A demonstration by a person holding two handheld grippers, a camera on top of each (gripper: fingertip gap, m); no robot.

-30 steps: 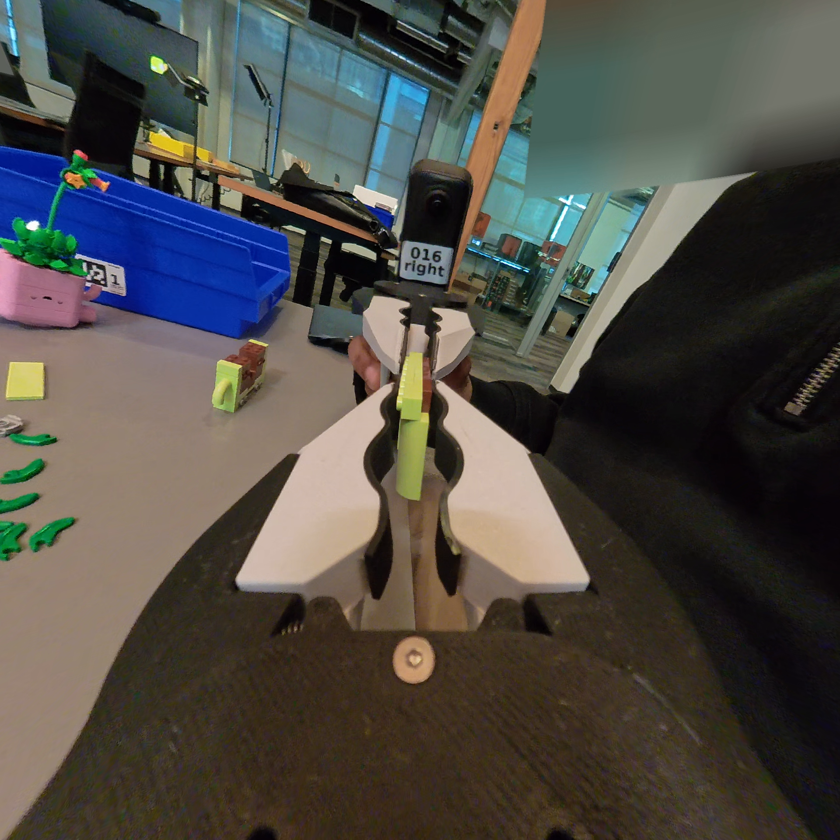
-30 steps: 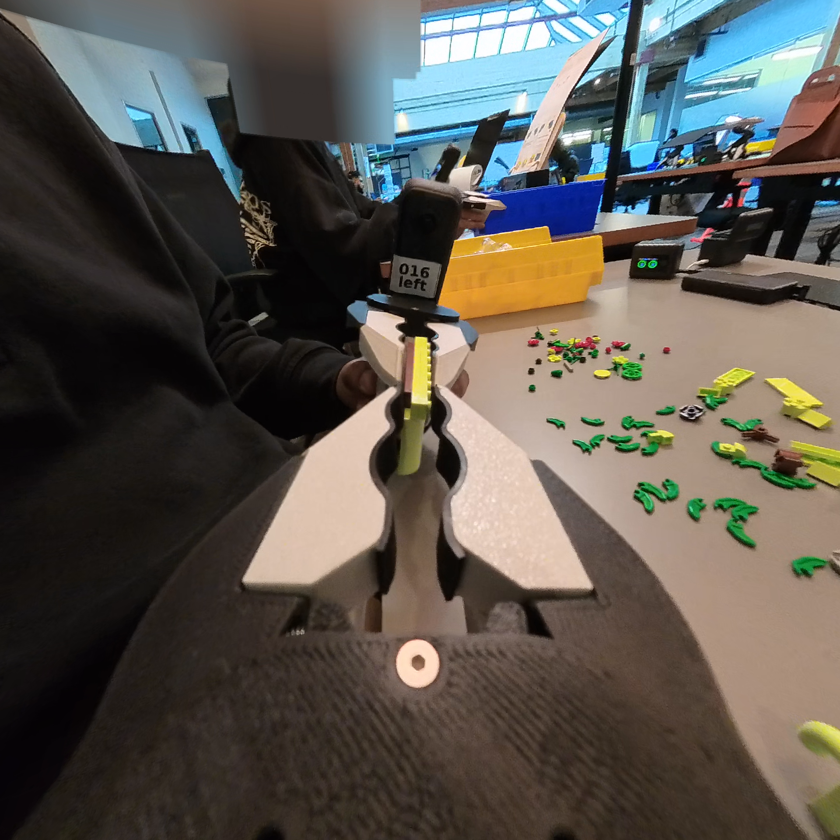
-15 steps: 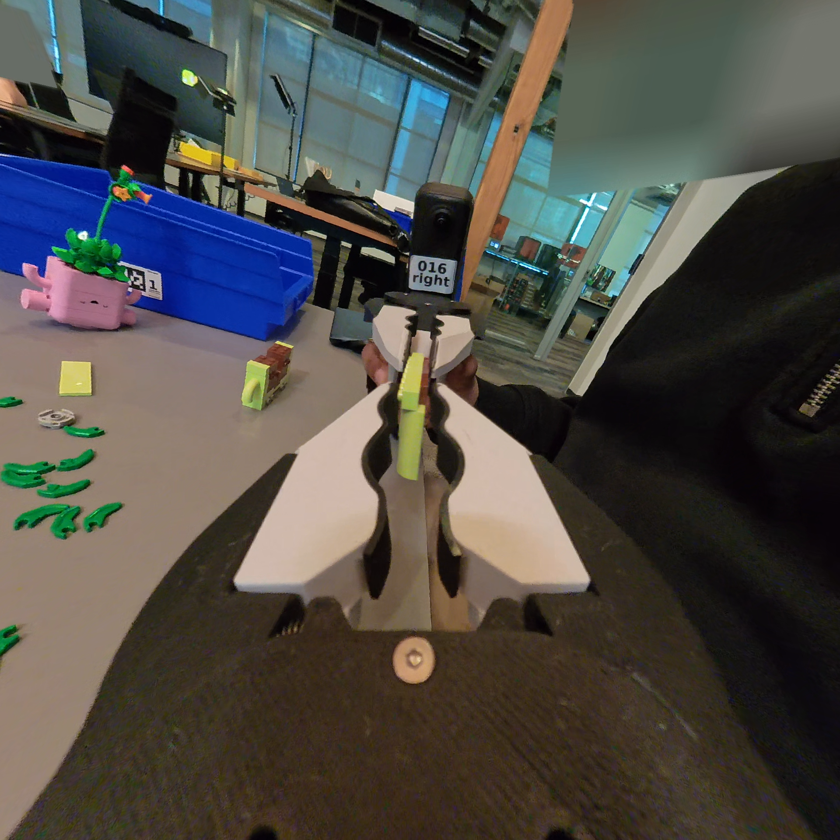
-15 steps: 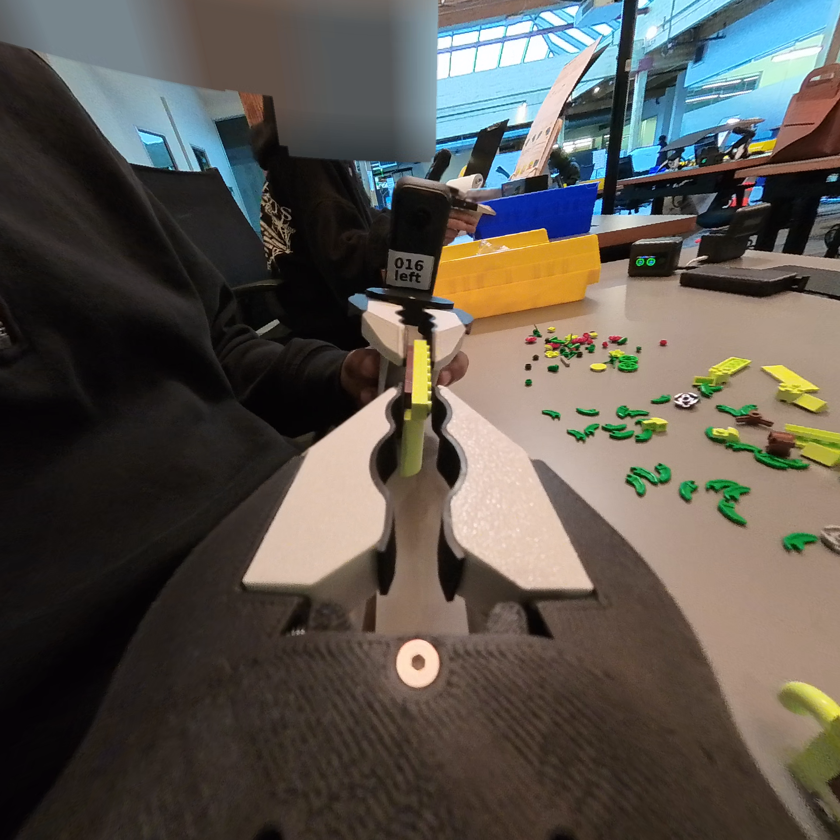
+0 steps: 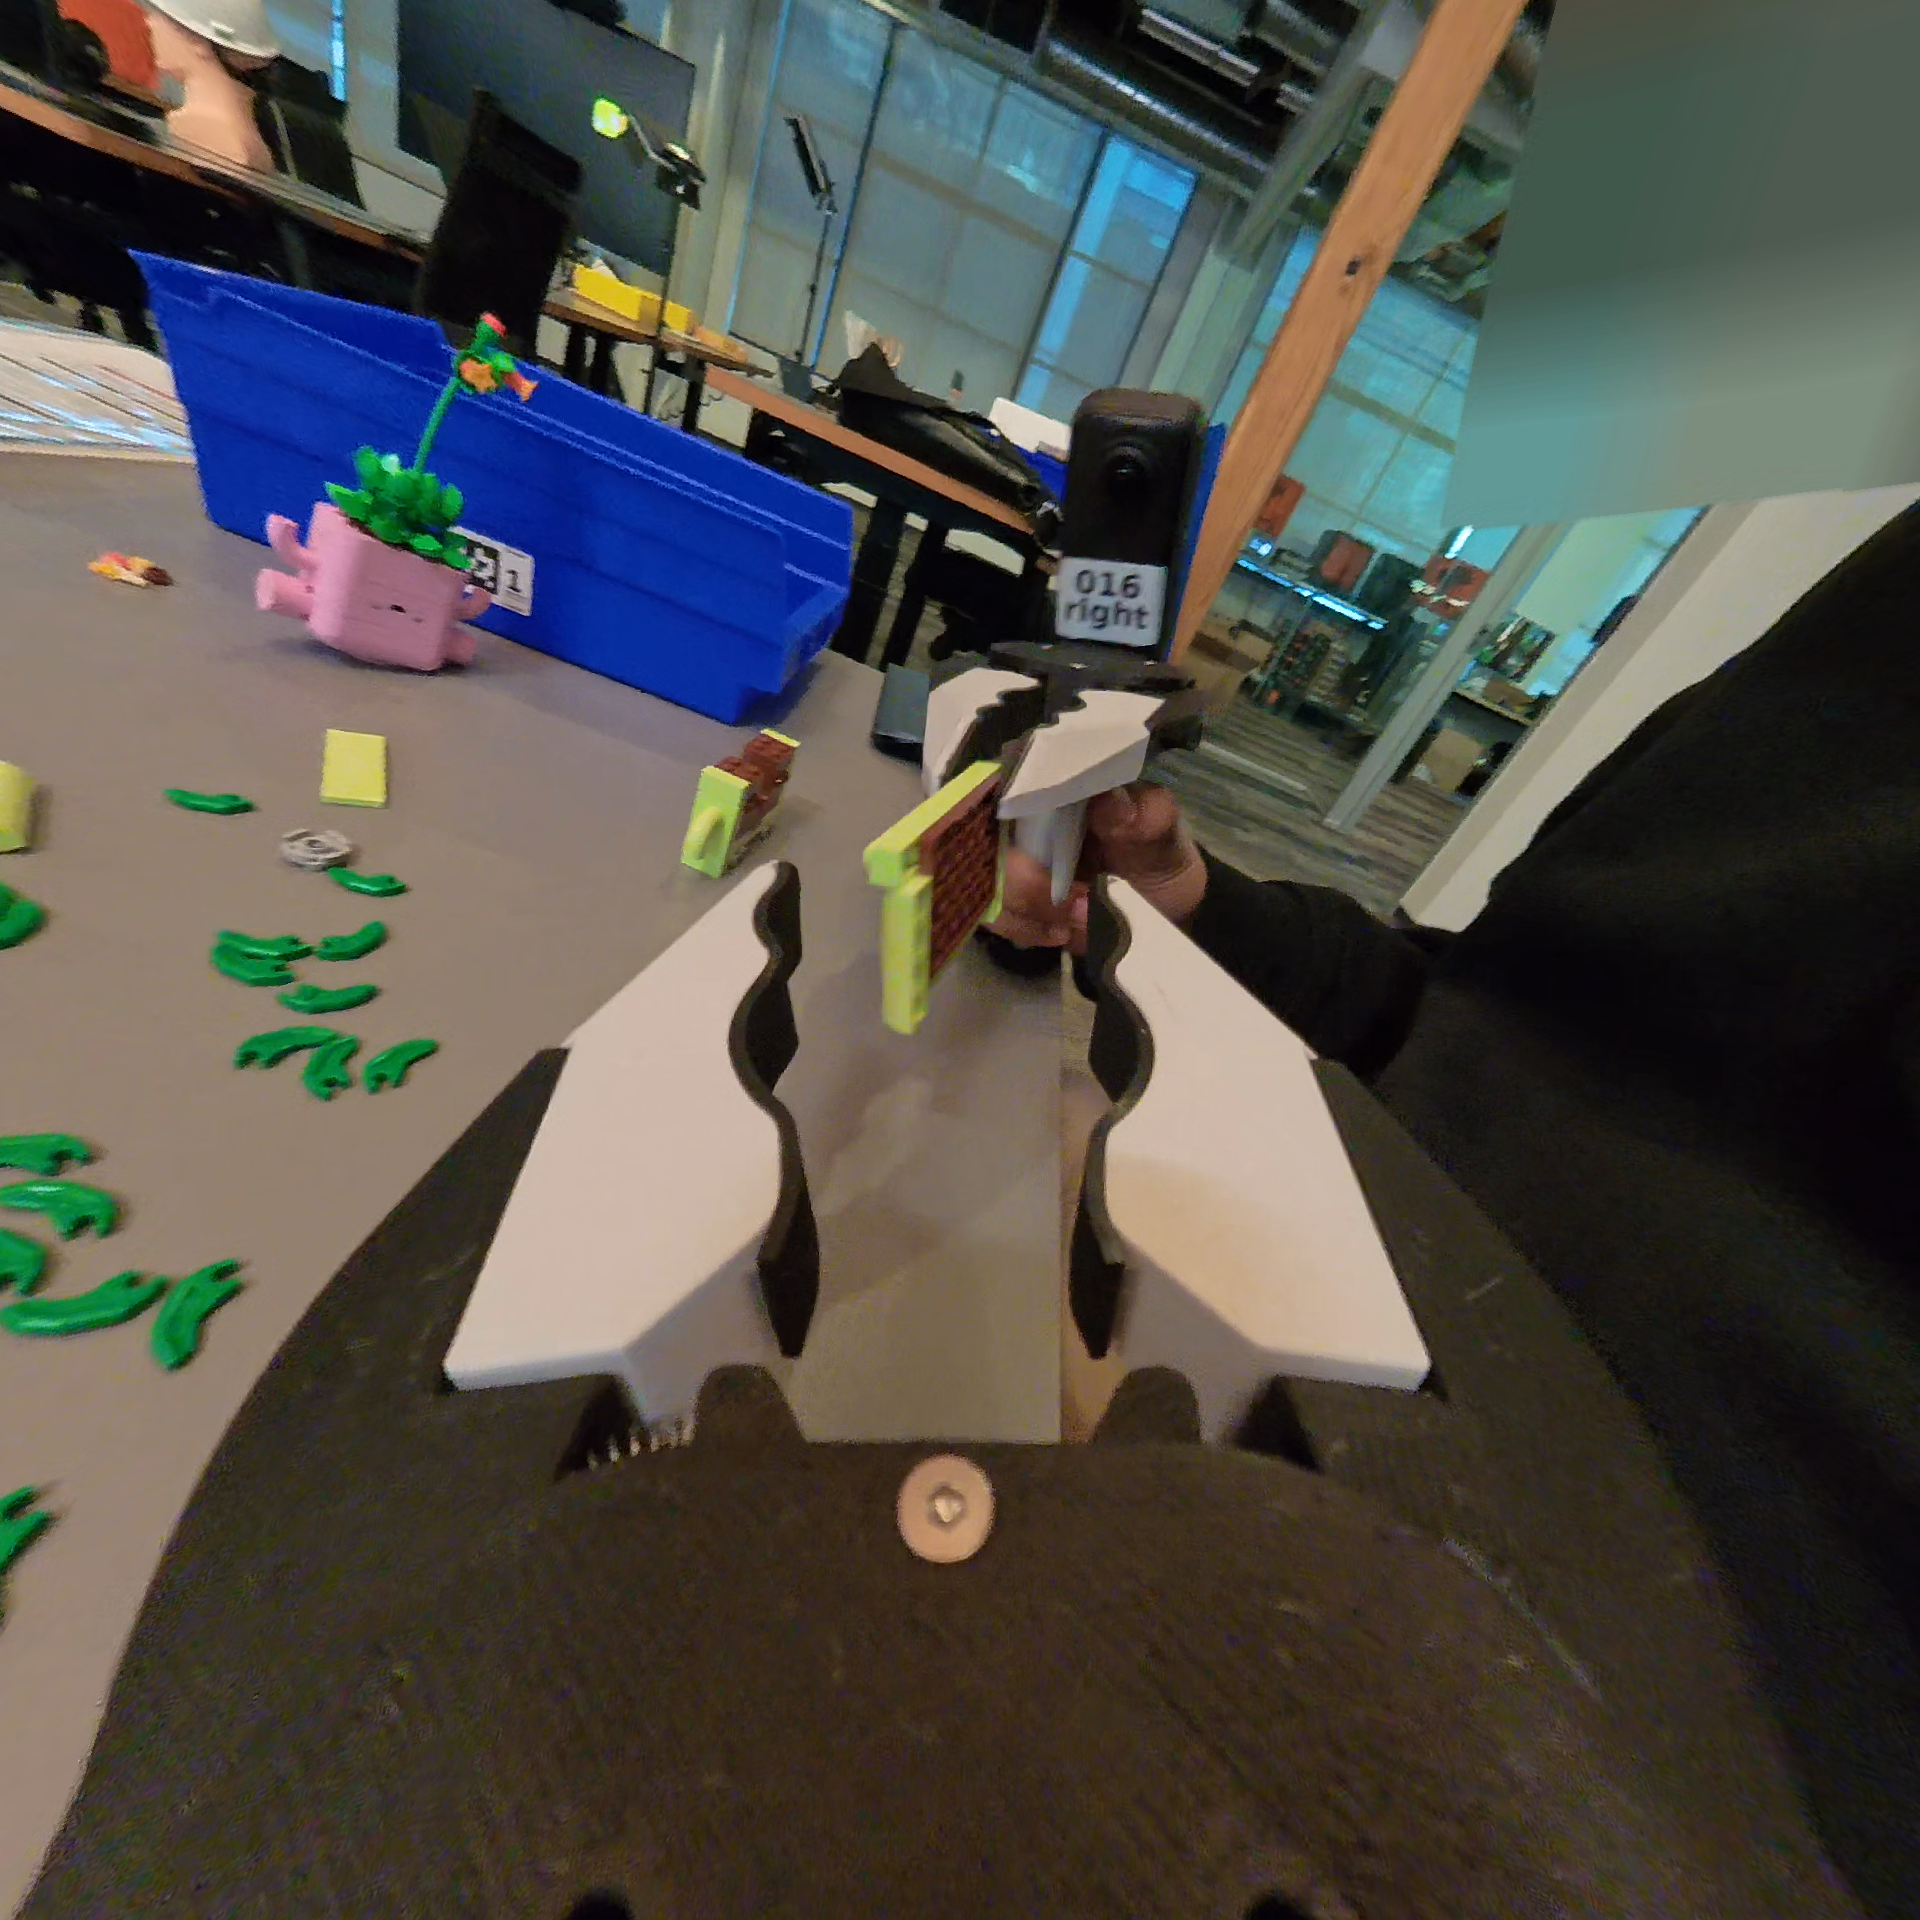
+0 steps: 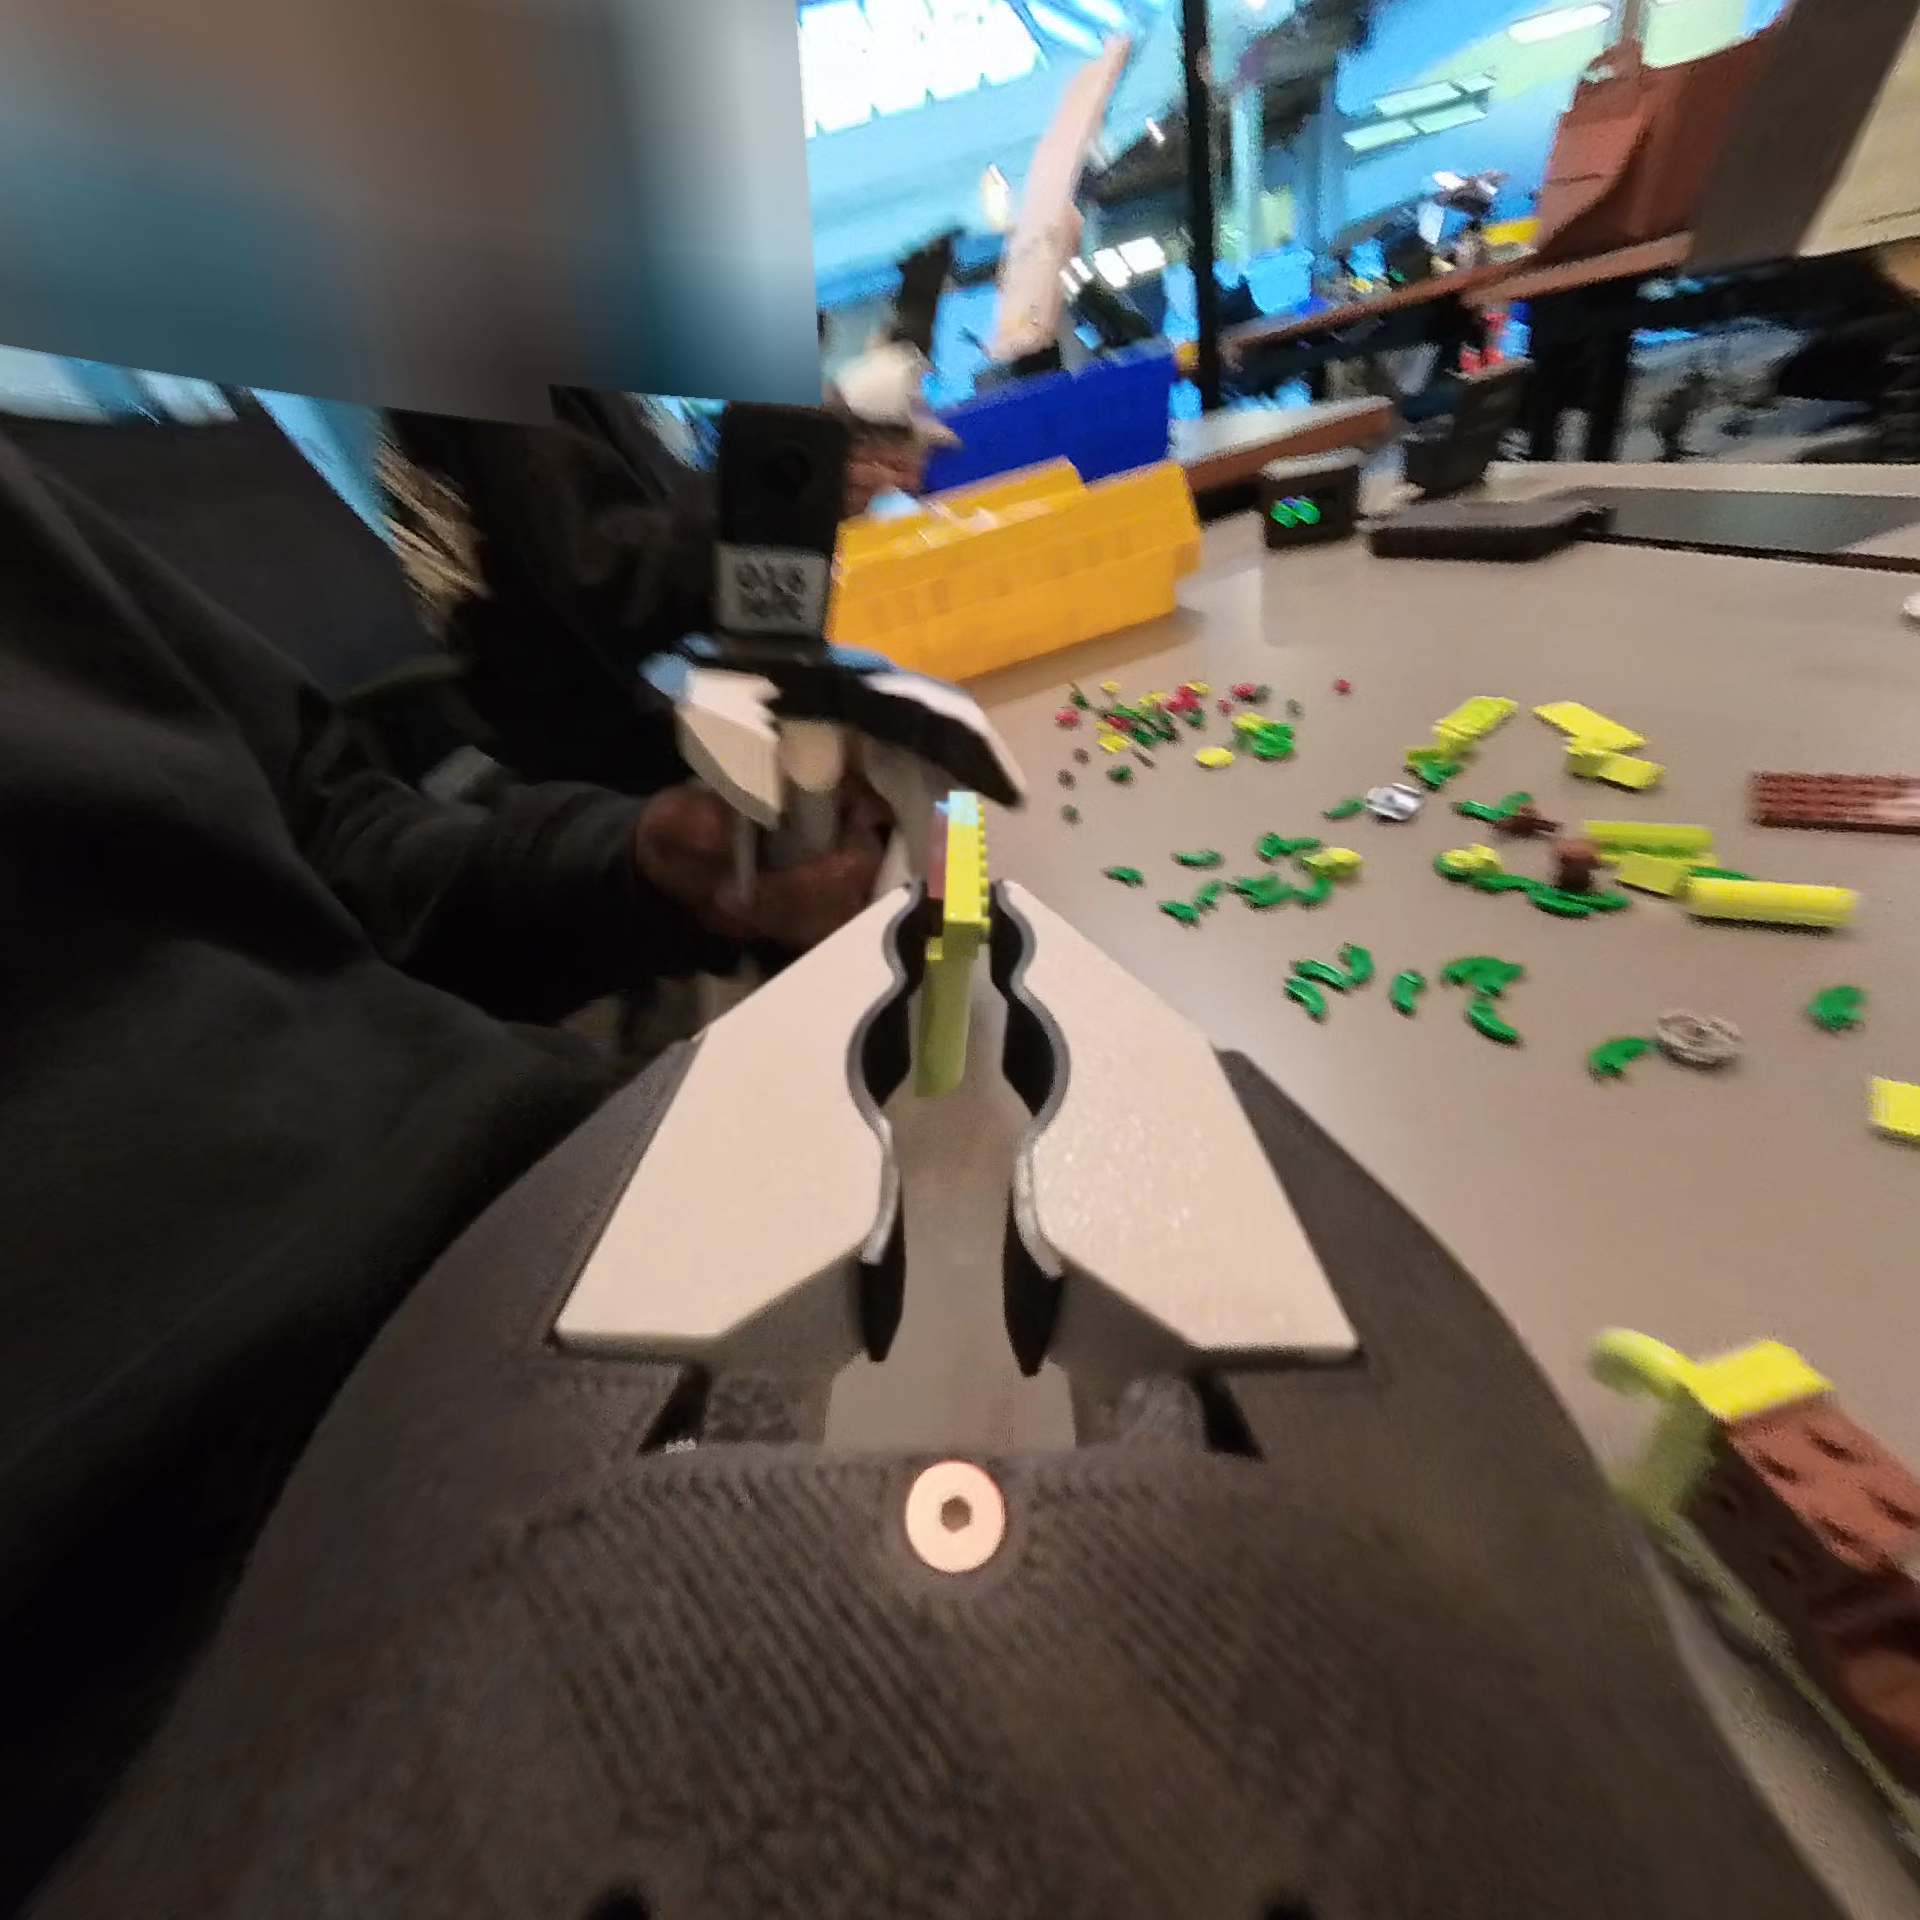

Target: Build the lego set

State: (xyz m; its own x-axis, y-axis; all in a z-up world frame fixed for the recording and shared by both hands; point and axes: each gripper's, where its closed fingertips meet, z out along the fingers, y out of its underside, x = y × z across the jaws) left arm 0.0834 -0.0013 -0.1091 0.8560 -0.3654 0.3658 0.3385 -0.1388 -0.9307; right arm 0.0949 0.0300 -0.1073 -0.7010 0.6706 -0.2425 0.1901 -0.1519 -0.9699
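A flat lime-and-brown lego panel (image 6: 948, 977) sits edge-on between my right gripper's (image 6: 954, 902) shut fingers. In the left wrist view the same panel (image 5: 961, 883) hangs tilted from the right gripper (image 5: 1013, 790), held in the air above the grey table (image 5: 520, 935). My left gripper (image 5: 937, 896) is open and empty, its fingers on either side of the panel without touching it. It also shows open farther off in the right wrist view (image 6: 831, 769).
A small lime-and-brown sub-assembly (image 5: 738, 810) stands on the table, also at the right wrist view's lower right (image 6: 1766, 1475). Green leaf pieces (image 5: 312, 997), a lime tile (image 5: 353, 767), a pink pot with plant (image 5: 364, 592), a blue bin (image 5: 582, 561), a yellow bin (image 6: 1008, 582) and a brown plate (image 6: 1839, 800) lie around. One gripper's finger ends stand about 4 cm off the other's.
My left gripper has opened, let go of the panel and drawn back. The right gripper keeps the panel, now tilted. Both views have swung toward the table.
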